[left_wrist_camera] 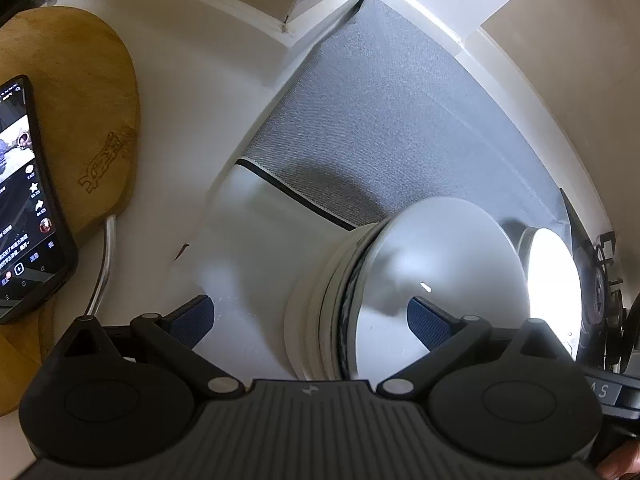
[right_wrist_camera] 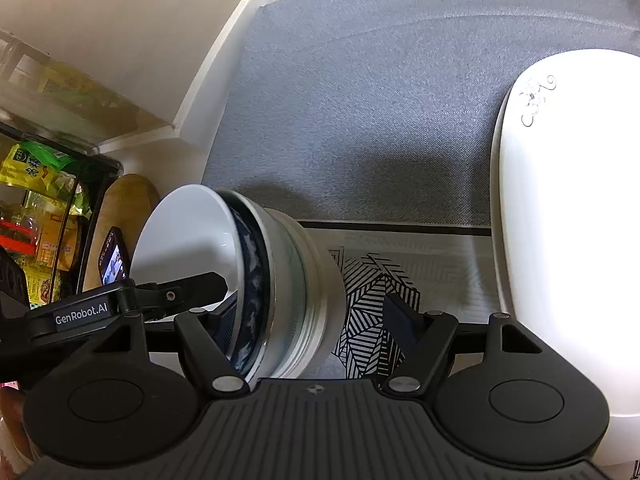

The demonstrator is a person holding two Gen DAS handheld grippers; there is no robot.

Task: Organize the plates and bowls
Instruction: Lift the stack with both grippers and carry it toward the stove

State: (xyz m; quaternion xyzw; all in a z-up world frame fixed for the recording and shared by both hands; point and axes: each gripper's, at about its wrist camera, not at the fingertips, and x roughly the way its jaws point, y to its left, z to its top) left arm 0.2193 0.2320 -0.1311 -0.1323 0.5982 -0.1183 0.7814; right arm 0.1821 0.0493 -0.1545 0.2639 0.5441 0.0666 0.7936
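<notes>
A stack of nested white bowls (left_wrist_camera: 316,312) (right_wrist_camera: 308,280) stands at the front edge of the grey mat (left_wrist_camera: 380,120) (right_wrist_camera: 360,100). The upper bowls have dark blue patterned rims. My left gripper (left_wrist_camera: 312,320) is open and straddles the stack: one finger (left_wrist_camera: 430,320) is inside the top bowl, the other is well clear of the outer wall. My right gripper (right_wrist_camera: 314,320) is also open across the stack, one finger (right_wrist_camera: 226,320) at the inner side of the rim, the other apart from the stack. A large white plate (right_wrist_camera: 560,220) (left_wrist_camera: 554,280) lies beside the bowls.
A wooden cutting board (left_wrist_camera: 72,100) (right_wrist_camera: 132,200) carries a lit phone (left_wrist_camera: 24,200) (right_wrist_camera: 114,258), with a metal handle (left_wrist_camera: 104,264) next to it. A stove burner (left_wrist_camera: 600,280) sits past the plate. A shelf of yellow packets (right_wrist_camera: 40,200) stands at the left. White walls close the corner.
</notes>
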